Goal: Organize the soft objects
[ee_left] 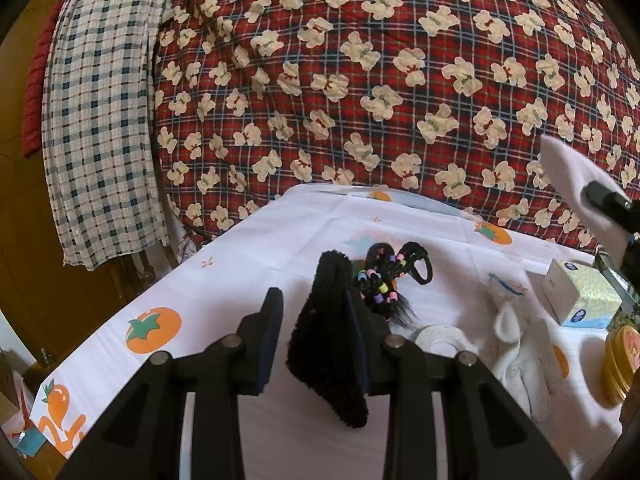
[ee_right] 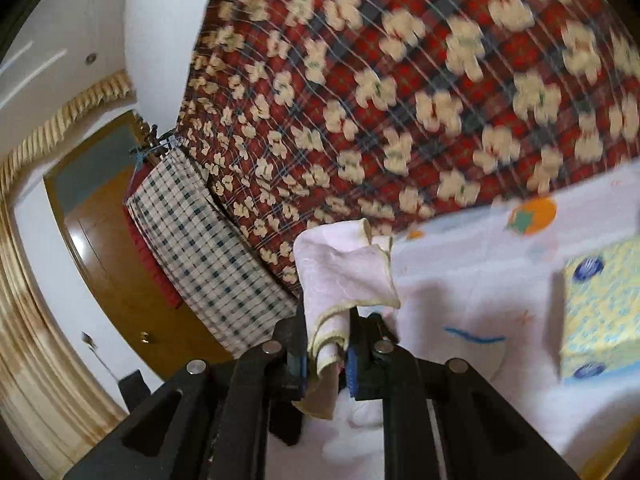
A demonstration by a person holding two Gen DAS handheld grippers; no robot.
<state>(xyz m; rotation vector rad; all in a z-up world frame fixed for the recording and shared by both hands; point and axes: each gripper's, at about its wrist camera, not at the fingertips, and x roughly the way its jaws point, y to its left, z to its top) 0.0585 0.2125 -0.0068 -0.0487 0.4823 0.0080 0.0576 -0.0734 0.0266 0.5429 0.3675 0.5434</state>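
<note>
My left gripper hovers over the white tablecloth with its jaws apart. A black fuzzy cloth hangs against its right finger, and a strip of tablecloth shows between the cloth and the left finger. My right gripper is shut on a pale pink cloth with yellowish trim, lifted above the table. The left wrist view catches that right gripper and its pink cloth at the right edge. A bundle of black hair ties with coloured beads lies just beyond the black cloth.
A white tape roll, a white soft item, a tissue box and a gold tin stand at the right. A red plaid bear-print quilt hangs behind the table, a checked cloth at its left.
</note>
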